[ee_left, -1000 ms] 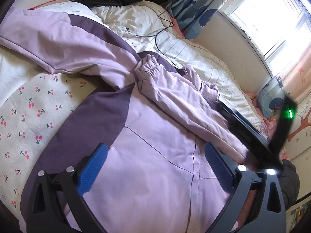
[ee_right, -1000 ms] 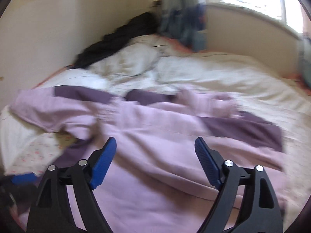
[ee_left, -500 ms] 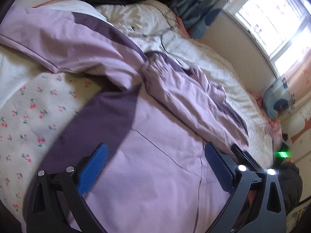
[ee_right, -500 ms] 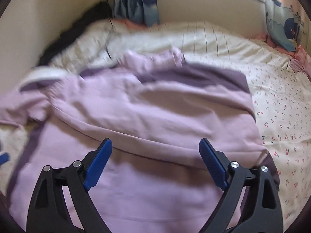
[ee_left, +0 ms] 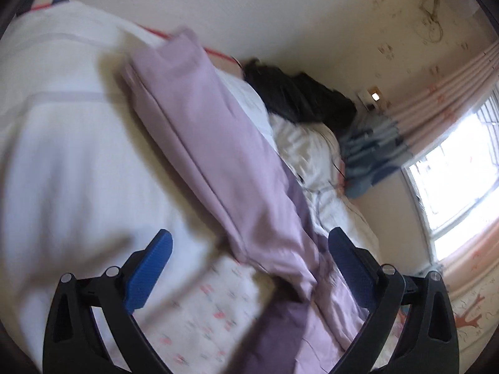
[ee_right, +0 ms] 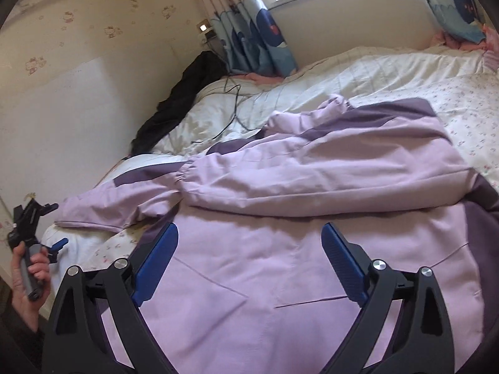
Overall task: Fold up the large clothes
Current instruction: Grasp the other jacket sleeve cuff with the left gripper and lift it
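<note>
A large lilac jacket with dark purple panels (ee_right: 280, 249) lies spread on the bed, one sleeve (ee_right: 312, 180) folded across its chest. My right gripper (ee_right: 249, 255) hovers low over the jacket's front, its jaws opening, with only flat cloth below them and nothing pinched. In the blurred left wrist view, my left gripper (ee_left: 249, 268) is open above the flowered sheet and the jacket's outstretched left sleeve (ee_left: 199, 118), gripping nothing. The right wrist view shows that left gripper (ee_right: 46, 243) at the far left in a person's hand (ee_right: 31, 268), beside the sleeve's cuff.
A black garment (ee_right: 184, 103) lies against the wall at the bed's head, with a dark cable (ee_right: 234, 106) trailing over the white quilt (ee_right: 374, 71). Blue patterned curtains (ee_right: 255, 40) hang under the window. The wall runs close along the bed's left side.
My left gripper has swung left, off the jacket's body, to the outstretched sleeve and white bedding. The right gripper has shifted over the jacket's front and its jaws stand a little wider.
</note>
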{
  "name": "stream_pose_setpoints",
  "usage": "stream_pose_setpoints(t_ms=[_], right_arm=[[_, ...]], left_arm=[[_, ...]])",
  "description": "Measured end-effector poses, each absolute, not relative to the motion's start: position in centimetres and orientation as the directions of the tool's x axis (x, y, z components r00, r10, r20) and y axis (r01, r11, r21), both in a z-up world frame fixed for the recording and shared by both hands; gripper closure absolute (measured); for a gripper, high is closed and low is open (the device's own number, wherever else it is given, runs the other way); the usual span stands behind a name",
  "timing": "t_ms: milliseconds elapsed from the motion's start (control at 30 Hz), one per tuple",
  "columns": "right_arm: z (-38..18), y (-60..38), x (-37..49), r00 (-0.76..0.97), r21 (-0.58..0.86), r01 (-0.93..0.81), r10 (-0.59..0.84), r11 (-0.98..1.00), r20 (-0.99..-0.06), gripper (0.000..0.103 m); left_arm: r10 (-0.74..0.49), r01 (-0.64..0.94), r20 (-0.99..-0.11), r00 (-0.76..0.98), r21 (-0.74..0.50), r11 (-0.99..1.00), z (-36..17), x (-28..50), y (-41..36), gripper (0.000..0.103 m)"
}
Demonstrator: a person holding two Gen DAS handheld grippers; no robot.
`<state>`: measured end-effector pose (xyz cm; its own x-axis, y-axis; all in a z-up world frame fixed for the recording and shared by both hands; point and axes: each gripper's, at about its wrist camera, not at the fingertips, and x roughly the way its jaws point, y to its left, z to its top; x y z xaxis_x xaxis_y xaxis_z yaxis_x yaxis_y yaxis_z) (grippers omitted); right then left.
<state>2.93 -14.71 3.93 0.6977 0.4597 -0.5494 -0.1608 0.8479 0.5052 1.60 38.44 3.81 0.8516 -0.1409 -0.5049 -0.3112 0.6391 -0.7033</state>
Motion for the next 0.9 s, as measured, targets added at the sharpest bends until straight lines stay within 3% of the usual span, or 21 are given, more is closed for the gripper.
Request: stream_pose_setpoints(t_ms=[233,367,600,767,900], right_arm=[[2.9,-13.5,3.0,0.666,0.542,-0.163,0.497,0.824,-0.556,0.013],[2.9,-13.8,3.0,0.670,0.548,-0.154,0.495,0.822,-0.553,0.013],[2.8,-14.1,3.1,0.665,0.564,-0.146,0.503,0.813,-0.552,0.013],[2.8,-14.2,3.2,0.663,0.576,-0.143,0.510,0.805,-0.548,0.013],[2.8,-14.2,3.2,0.661,0.588,-0.141,0.518,0.797,-0.543,0.013]], left_arm=[[-0.150,-0.318,-0.498,0.854,-0.729,0.606,3.4,3.9,41.7,0.007],[-0.139,-0.272,-0.440,0.887,-0.743,0.612,4.2,4.2,41.5,0.007],[-0.058,-0.353,-0.446,0.893,-0.774,0.525,4.0,5.2,42.7,0.007],[-0.020,-0.308,-0.382,0.924,-0.773,0.555,5.5,5.2,41.3,0.007],[-0.043,-0.379,-0.449,0.893,-0.798,0.468,3.1,6.2,42.4,0.007]])
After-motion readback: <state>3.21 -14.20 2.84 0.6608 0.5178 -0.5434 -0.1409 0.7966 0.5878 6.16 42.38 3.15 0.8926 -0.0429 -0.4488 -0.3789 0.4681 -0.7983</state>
